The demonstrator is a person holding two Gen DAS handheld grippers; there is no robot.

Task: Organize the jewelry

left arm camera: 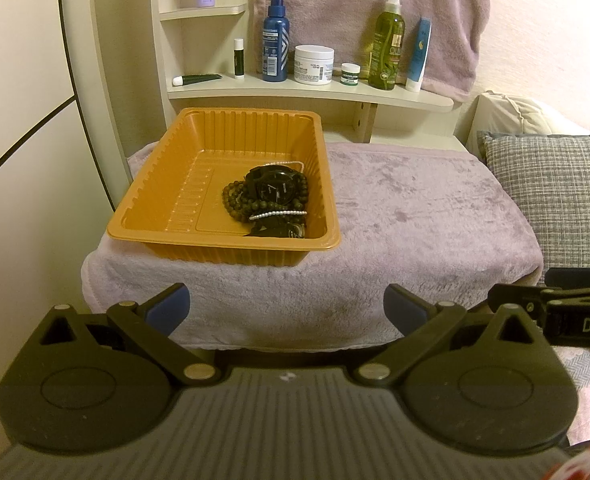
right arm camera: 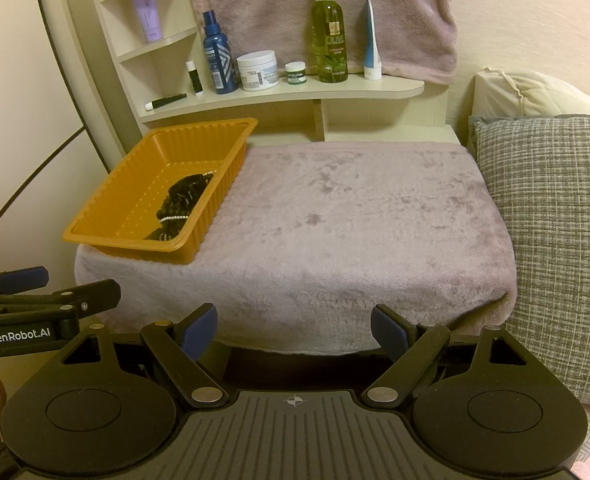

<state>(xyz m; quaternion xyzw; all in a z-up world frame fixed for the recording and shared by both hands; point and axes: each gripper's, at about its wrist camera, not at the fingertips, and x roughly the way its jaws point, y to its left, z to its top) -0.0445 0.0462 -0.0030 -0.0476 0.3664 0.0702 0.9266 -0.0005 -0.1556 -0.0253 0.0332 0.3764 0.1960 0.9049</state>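
Fleece-covered stand [left arm camera: 395, 216]: soft mauve pile beside the bed; its right part carries nothing.
Orange tray [left arm camera: 155, 208]: ribbed thin plastic, on the stand's left part; its long axis runs away from the cameras toward the shelf [left arm camera: 415, 100]. Probably light, flexing if pinched by one wall.
Left hand-held gripper [left arm camera: 287, 308]: fingers apart, nothing between them, hanging short of the stand's near edge.
Right hand-held gripper [right arm camera: 293, 330]: fingers likewise apart and empty, just right of the left one.
Jewelry pile [left arm camera: 269, 202]: in the tray's near right corner, against the right wall.
Wristwatch [left arm camera: 273, 188]: black, dial up, on top; stiff case, bendy strap. Take the case edges.
Dark bead bracelet [left arm camera: 231, 196]: limp and round-beaded, likely slippery.
Pearl strand [left arm camera: 279, 214]: lies crosswise over the pile; thin, delicate, likely tangled. Lift it last, or gently.
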